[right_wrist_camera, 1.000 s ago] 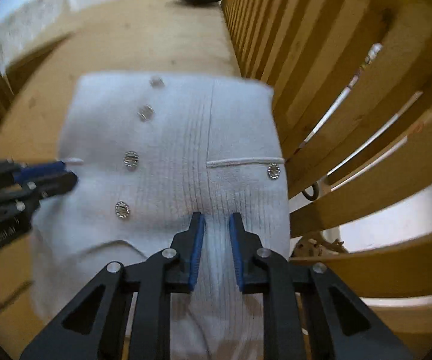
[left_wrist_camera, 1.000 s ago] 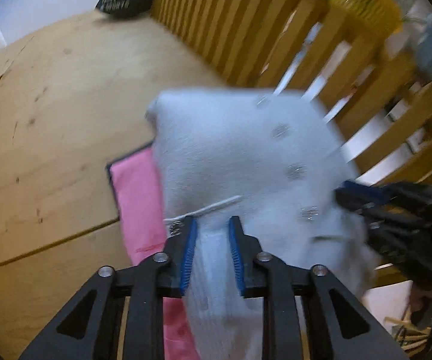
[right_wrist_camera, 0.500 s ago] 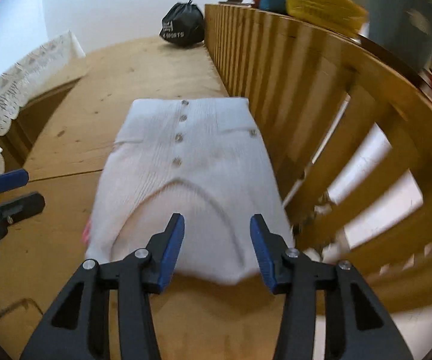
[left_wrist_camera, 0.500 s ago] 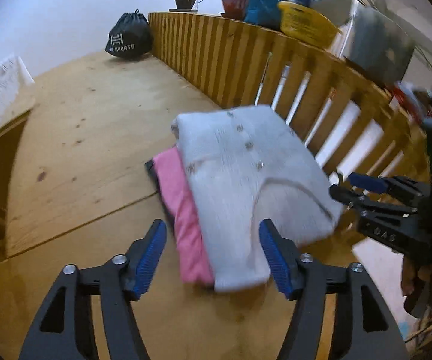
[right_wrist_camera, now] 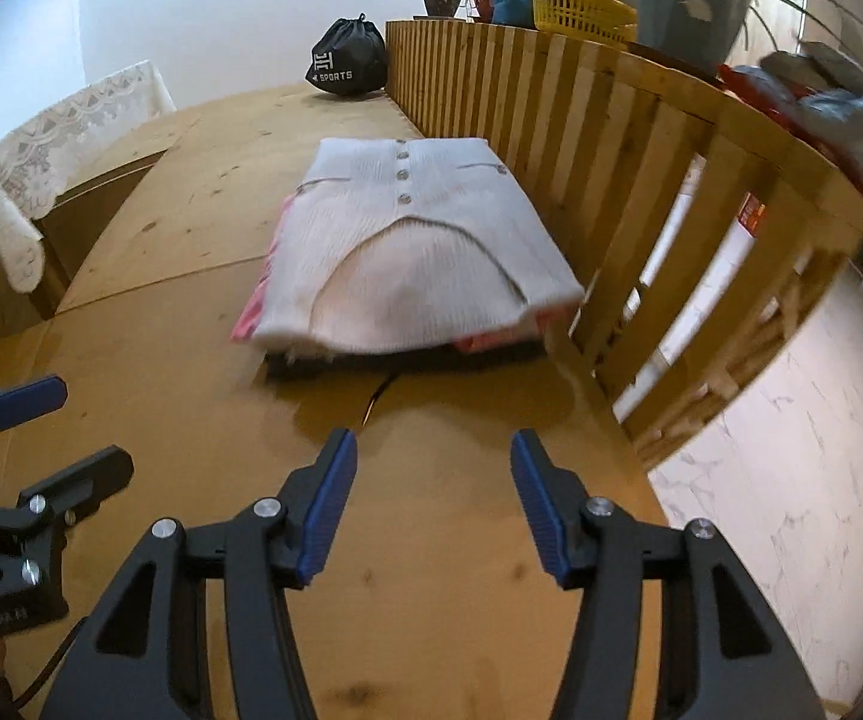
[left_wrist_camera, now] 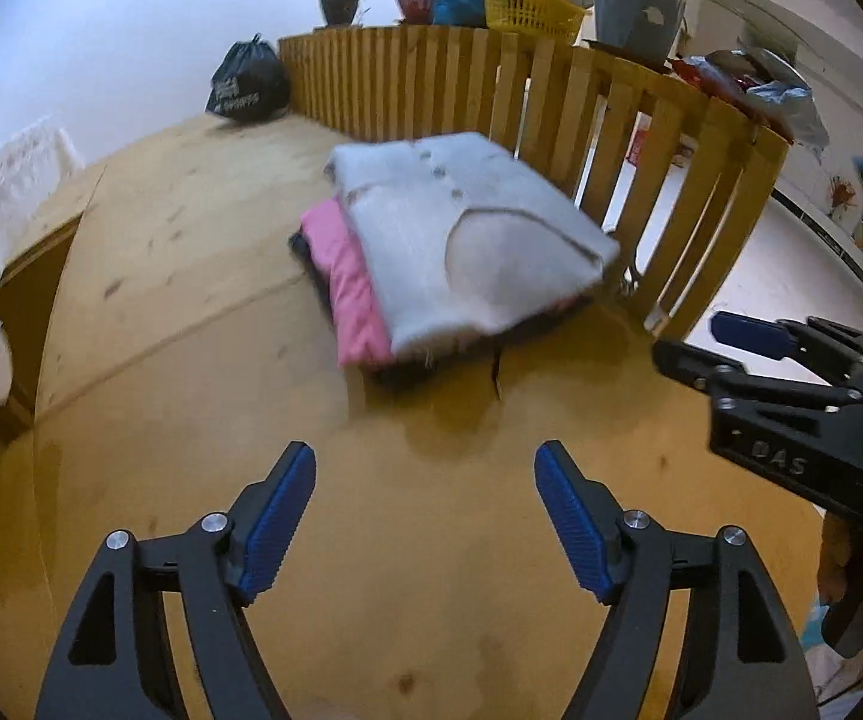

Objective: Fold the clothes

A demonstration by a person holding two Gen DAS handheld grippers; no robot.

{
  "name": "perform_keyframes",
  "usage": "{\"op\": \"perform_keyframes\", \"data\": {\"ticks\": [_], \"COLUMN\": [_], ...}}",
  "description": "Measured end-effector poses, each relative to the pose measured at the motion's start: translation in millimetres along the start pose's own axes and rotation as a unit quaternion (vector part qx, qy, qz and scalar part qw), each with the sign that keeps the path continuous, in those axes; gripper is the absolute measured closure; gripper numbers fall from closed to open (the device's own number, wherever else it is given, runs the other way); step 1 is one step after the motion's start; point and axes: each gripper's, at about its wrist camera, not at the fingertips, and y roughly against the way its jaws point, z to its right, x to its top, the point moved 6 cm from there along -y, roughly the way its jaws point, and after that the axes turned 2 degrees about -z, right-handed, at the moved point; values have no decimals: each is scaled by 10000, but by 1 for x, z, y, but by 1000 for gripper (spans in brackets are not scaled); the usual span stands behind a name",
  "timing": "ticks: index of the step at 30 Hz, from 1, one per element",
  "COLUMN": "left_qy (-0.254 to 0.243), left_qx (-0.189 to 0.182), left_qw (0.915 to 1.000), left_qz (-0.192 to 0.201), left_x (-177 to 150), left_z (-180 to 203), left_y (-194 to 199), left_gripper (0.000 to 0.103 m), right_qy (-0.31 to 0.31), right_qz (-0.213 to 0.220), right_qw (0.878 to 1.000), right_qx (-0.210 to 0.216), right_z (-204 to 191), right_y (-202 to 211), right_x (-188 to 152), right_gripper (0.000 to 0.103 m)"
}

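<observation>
Wooden tabletop (right_wrist_camera: 191,192) carries folded white cardigan (right_wrist_camera: 419,258), just beside slatted fence (right_wrist_camera: 581,138). Cardigan tops pink garment (left_wrist_camera: 347,276) and a dark one. Black bag (right_wrist_camera: 347,60) far behind cardigan, against fence end. Left gripper (left_wrist_camera: 425,516) and right gripper (right_wrist_camera: 434,498) near cardigan's front edge, apart from it, fingers spread wide, holding nothing.

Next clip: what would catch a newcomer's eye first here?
The folded white buttoned cardigan on top of a pink garment, stacked on the wooden table beside the slatted railing. Then both tools, left tool and right tool, open and empty, short of the stack.
</observation>
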Motion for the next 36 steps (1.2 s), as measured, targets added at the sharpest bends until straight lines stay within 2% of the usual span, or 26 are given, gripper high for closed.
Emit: {"op": "perform_keyframes", "data": {"ticks": [6, 10, 13, 15, 20, 23, 29, 36], "left_qy": [68, 252, 348, 412, 657, 677, 689, 545], "left_qx": [147, 195, 295, 405, 263, 395, 725, 764], "left_qw": [9998, 9993, 9985, 9976, 9966, 9956, 9925, 9934], "left_qz": [124, 197, 295, 395, 418, 509, 707, 662], "left_x": [-37, -70, -96, -114, -159, -182, -223, -252], "left_z": [7, 24, 39, 49, 70, 79, 97, 112], "left_y": [75, 136, 180, 210, 271, 299, 348, 366], "left_gripper": [29, 29, 29, 29, 29, 28, 25, 25], "right_qy": [101, -164, -212, -157, -187, -227, 220, 313], "right_qz": [230, 163, 203, 253, 509, 622, 766, 620], "right_qw": [9997, 9990, 9983, 9983, 9971, 9963, 9965, 9971], "right_qx": [20, 381, 497, 497, 528, 555, 255, 299], "right_z": [-17, -21, -24, -27, -30, -31, -37, -47], "right_y": [84, 150, 193, 218, 288, 319, 352, 364], "right_x": [-40, -76, -100, -113, -150, -174, -212, -250], "right_gripper": [50, 48, 48, 48, 45, 44, 44, 44]}}
